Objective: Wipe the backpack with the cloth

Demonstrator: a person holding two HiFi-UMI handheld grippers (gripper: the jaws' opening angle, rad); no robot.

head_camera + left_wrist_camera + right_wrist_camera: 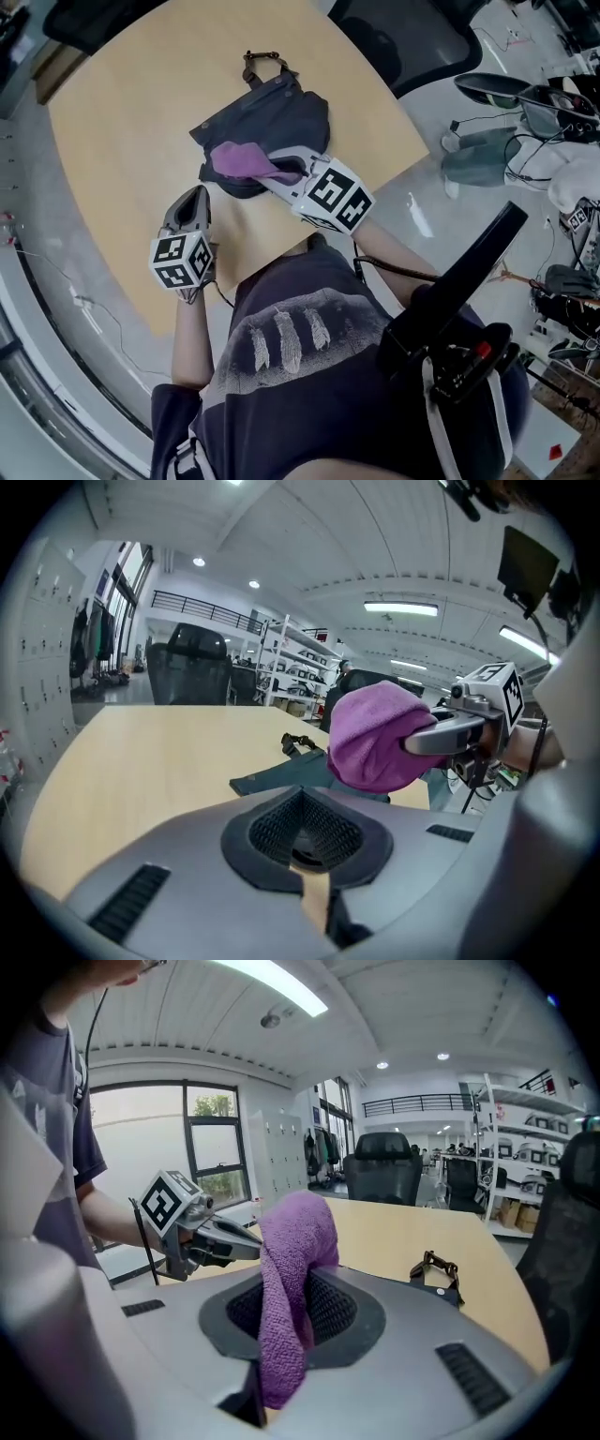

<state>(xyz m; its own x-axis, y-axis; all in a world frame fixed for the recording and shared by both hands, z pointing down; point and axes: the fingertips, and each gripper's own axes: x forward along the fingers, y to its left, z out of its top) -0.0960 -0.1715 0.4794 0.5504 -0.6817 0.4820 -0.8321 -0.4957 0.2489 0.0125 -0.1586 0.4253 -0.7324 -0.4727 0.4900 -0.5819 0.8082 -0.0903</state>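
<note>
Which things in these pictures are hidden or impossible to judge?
- Head view: the cloth covers part of the backpack; whether it touches is unclear.
- Right gripper view: the cloth hides the finger tips of the right gripper, and the gripper's body hides most of the backpack.

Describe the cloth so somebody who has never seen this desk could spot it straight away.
Find the big pale wooden table; a dark navy backpack lies flat on it. At the backpack's near edge is a bunched purple cloth, pinched in the right tool. It is the only brightly coloured thing there: its neighbours are dark fabric and grey plastic.
</note>
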